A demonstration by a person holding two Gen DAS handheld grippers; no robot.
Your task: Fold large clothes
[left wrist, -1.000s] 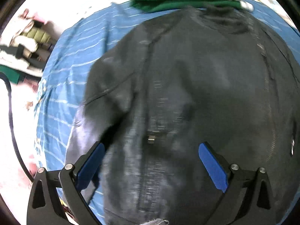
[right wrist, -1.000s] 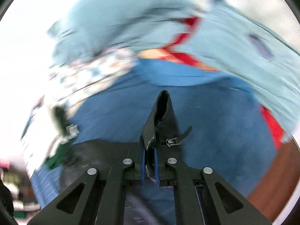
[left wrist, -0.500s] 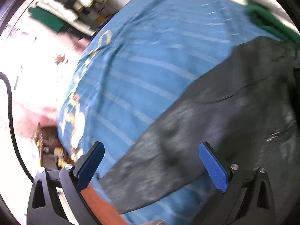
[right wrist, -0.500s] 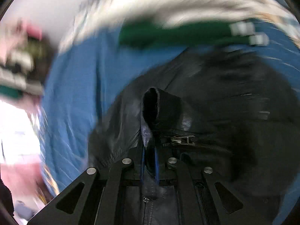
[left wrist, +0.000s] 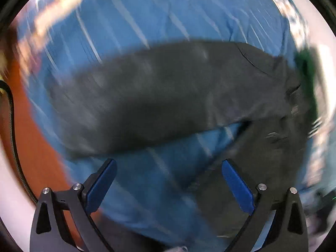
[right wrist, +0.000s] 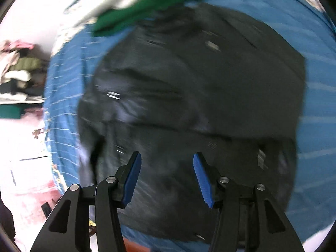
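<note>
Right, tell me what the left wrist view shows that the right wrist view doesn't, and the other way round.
Only the left wrist view shows the jacket's long sleeve stretched across the bed, the left tool open with nothing in it, a black cable and brown floor. Only the right wrist view shows the jacket body, the right tool opening above it with nothing between its pads, and a pile of clothes off the bed. Both show the black jacket, the blue striped sheet and the green garment.
</note>
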